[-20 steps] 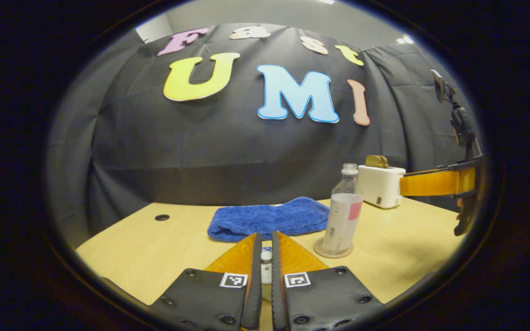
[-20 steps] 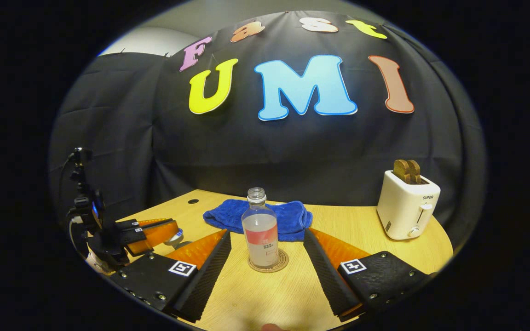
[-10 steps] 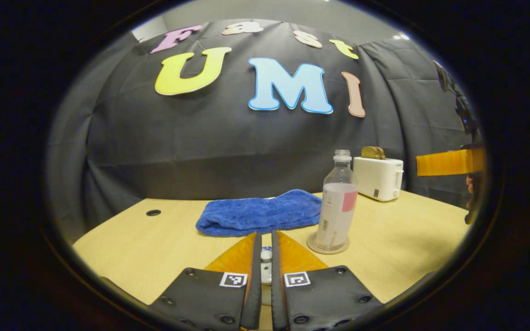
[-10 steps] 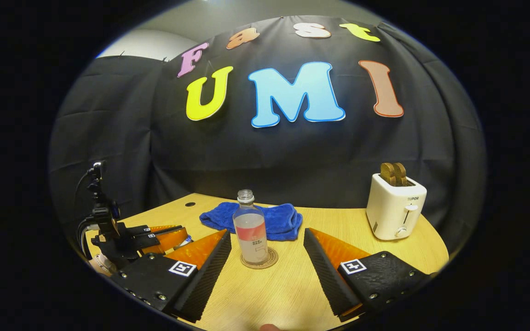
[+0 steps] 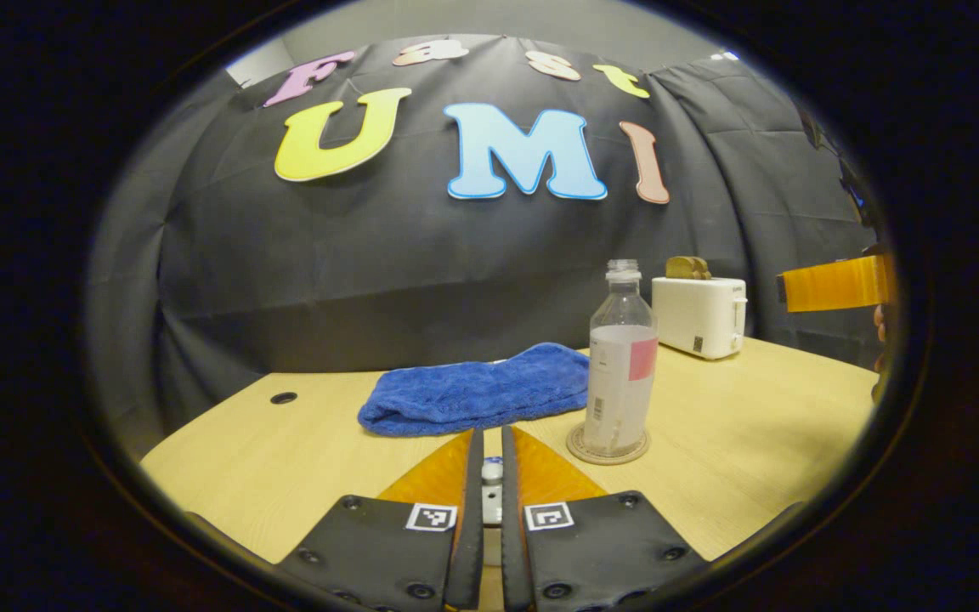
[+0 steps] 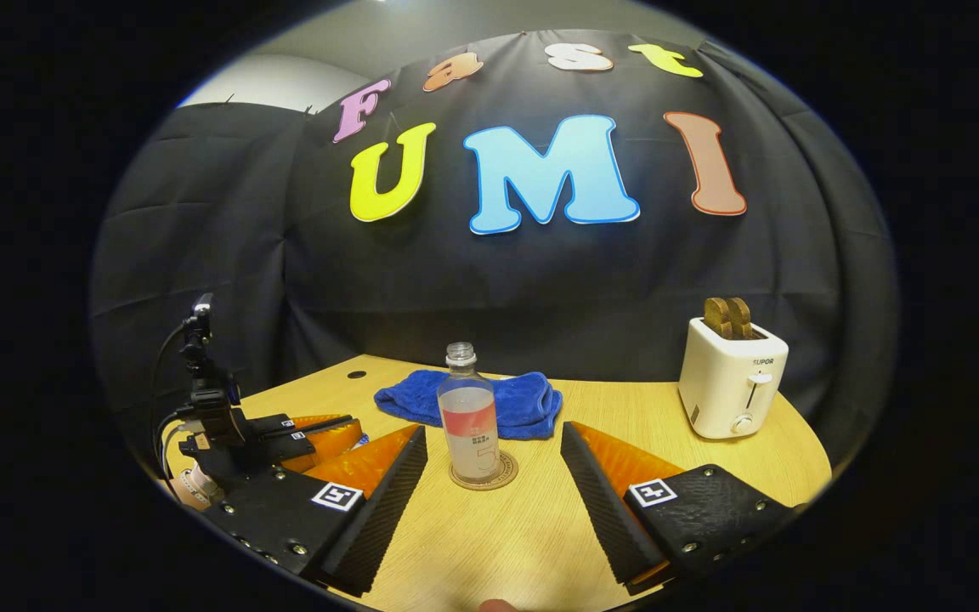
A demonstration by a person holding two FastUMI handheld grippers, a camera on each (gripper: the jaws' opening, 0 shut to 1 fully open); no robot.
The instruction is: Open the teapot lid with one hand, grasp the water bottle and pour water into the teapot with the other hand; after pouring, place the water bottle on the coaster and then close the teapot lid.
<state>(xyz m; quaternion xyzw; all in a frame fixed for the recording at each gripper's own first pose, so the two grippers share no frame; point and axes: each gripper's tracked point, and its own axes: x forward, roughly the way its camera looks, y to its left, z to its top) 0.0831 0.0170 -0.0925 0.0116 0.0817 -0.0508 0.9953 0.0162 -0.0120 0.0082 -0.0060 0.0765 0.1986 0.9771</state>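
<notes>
Since a second ago, the bottle (image 6: 469,416) has been left farther off in the right gripper view, upright on the coaster (image 6: 483,473) at 12 o'clock from the right claw (image 6: 494,455), whose fingers are spread wide with nothing between them. In the left gripper view the bottle (image 5: 620,360) is now seen level rather than tilted, at 1 o'clock from the left claw (image 5: 491,459). That claw is pressed nearly together on a small white knob (image 5: 492,470), apparently the teapot lid's; the teapot itself cannot be made out. A brand word is printed on the toaster (image 6: 732,377), and the bottle label carries print too small to make out. A blue towel (image 6: 506,399) lies on the counter (image 6: 540,544) just behind the bottle. The left claw (image 6: 319,429) is seen held low at 9 o'clock.
</notes>
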